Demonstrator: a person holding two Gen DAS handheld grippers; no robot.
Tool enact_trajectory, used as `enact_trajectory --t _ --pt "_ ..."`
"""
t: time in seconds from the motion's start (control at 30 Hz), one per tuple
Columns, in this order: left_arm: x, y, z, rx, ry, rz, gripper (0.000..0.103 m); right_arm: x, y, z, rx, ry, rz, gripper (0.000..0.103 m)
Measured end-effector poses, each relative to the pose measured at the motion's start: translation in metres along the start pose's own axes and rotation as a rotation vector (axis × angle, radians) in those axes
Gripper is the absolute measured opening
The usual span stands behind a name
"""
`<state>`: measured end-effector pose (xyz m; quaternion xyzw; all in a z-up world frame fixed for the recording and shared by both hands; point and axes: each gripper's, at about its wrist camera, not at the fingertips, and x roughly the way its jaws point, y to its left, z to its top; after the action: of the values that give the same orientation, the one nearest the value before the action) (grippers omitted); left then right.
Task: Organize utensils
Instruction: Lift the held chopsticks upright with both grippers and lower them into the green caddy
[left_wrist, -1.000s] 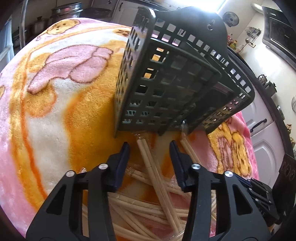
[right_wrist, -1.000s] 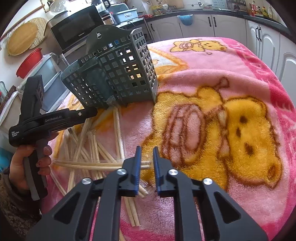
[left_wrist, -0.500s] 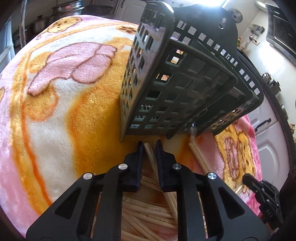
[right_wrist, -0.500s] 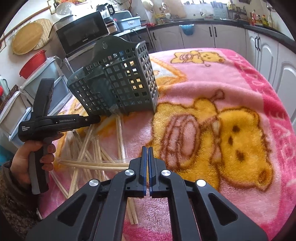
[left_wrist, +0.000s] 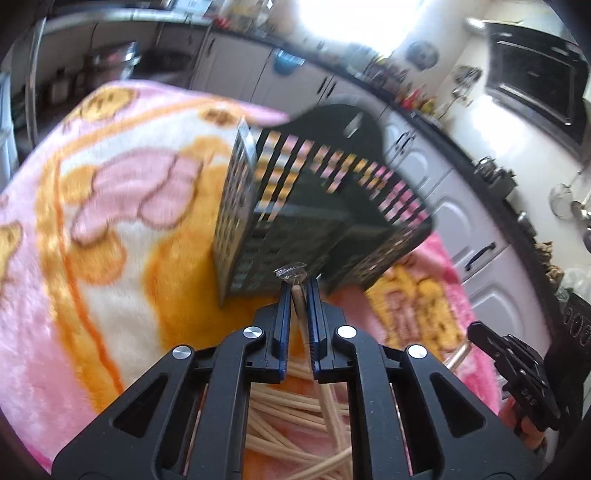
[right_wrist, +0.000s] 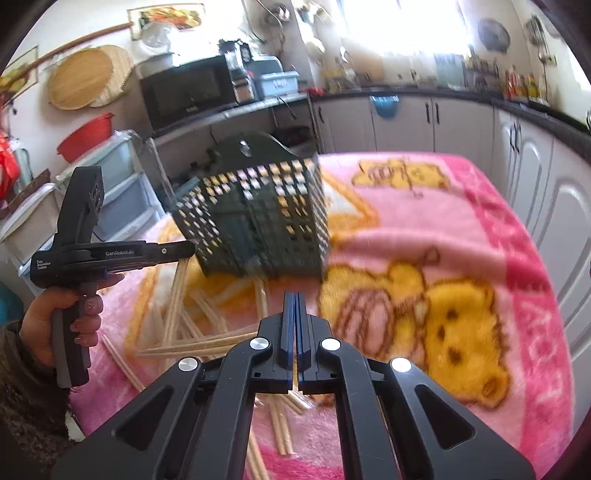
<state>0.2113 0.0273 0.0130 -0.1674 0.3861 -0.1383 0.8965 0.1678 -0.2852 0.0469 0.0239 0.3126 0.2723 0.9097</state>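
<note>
Pink blanket (right_wrist: 461, 229) (bear-printed) bears chopsticks (right_wrist: 192, 343) and basket (right_wrist: 258, 221).

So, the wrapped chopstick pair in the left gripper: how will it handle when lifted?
Probably stiff: the chopstick pair runs straight through the left gripper. Likely light, being thin wood. Its clear wrapper looks slick, so it may slide or pivot.

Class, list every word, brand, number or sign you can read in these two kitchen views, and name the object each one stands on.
"GenRobot.AI": white lettering on the side of the left gripper, seen from the right wrist view.
Small white label further back on the same gripper: too small to read.
Mark on the microwave door: too small to read.
Raised marking on the right gripper, seen from the left wrist view: blurred, unreadable.
</note>
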Motion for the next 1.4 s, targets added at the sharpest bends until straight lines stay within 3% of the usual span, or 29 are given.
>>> enact_trajectory --t 0.23,0.73,1.0,1.4 --pt "-0.050 -0.020 0.017 0.070 -0.127 -0.034 0.003 -0.021 0.031 0.028 -0.096 -0.087 0.030 0.001" --pt "-0.108 -0.041 0.041 0.137 -0.268 -0.087 0.003 -0.055 0.092 0.079 -0.275 -0.208 0.077 0.001" --pt "-0.130 -0.051 0.062 0.169 -0.331 -0.084 0.003 -0.073 0.105 0.104 -0.321 -0.272 0.058 0.001" --pt "-0.150 -0.076 0.118 0.214 -0.457 -0.018 0.003 -0.093 0.104 0.168 -0.353 -0.383 0.002 0.001"
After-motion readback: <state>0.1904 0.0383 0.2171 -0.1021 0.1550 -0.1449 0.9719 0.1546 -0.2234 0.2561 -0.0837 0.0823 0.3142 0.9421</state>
